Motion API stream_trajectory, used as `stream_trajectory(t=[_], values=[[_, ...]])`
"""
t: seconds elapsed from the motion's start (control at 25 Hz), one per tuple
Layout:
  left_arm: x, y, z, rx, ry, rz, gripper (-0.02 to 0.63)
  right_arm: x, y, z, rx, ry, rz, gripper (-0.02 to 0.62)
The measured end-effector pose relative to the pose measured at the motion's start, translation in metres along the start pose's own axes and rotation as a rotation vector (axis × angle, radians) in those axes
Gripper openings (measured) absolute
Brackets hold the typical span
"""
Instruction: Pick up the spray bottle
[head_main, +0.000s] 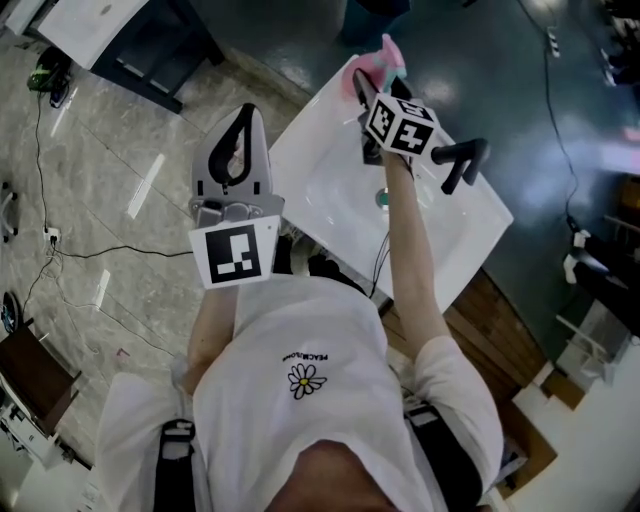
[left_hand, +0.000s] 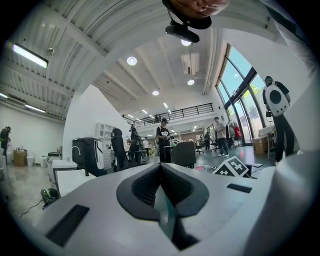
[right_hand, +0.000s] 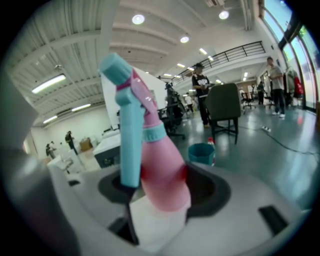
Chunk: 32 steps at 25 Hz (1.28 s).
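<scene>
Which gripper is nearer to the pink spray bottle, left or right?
Right. The right gripper is shut on the spray bottle; the left gripper, shut and empty, stands apart beside the white table.

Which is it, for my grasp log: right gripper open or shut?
Shut: the right gripper clamps the pink spray bottle from both sides.

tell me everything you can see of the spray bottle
The spray bottle has a glossy pink body that looks like plastic. It narrows to a teal collar, with a teal nozzle head on top and a long teal trigger hanging down one side. The right tongs are shut on its body, one jaw on each side, and it leans slightly in that view. The head view shows it at the far edge of the white table; whether it touches the table can't be told.
</scene>
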<state>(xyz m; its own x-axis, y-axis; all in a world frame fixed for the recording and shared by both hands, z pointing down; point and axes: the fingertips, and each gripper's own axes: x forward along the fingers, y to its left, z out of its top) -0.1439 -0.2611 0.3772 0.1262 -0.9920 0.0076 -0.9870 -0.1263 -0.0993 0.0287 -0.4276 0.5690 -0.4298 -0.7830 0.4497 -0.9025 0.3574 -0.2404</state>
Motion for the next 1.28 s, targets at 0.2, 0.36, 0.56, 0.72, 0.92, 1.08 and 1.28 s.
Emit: stream_trajectory(t=[0.2, 0.36, 0.56, 0.72, 0.92, 1.08, 1.28], values=[[0.003, -0.01, 0.009, 0.0, -0.022, -0.025, 0.02, -0.027, 0.006, 0.023, -0.026, -0.058, 0.007, 0.298], [0.003, -0.02, 0.018, -0.014, -0.046, -0.053, 0.02, -0.061, 0.016, 0.046, -0.079, -0.106, 0.013, 0.298], [0.003, -0.037, 0.024, -0.029, -0.063, -0.106, 0.02, -0.124, 0.028, 0.081, -0.128, -0.221, -0.01, 0.299], [0.006, -0.053, 0.036, -0.037, -0.086, -0.155, 0.02, -0.183, 0.032, 0.11, -0.148, -0.324, -0.058, 0.299], [0.01, -0.088, 0.052, -0.037, -0.13, -0.26, 0.02, -0.263, 0.029, 0.13, -0.184, -0.44, -0.163, 0.299], [0.013, -0.128, 0.066, -0.046, -0.157, -0.368, 0.02, -0.319, 0.017, 0.132, -0.213, -0.496, -0.277, 0.299], [0.006, -0.174, 0.077, -0.076, -0.17, -0.487, 0.02, -0.38, 0.003, 0.115, -0.174, -0.545, -0.391, 0.298]])
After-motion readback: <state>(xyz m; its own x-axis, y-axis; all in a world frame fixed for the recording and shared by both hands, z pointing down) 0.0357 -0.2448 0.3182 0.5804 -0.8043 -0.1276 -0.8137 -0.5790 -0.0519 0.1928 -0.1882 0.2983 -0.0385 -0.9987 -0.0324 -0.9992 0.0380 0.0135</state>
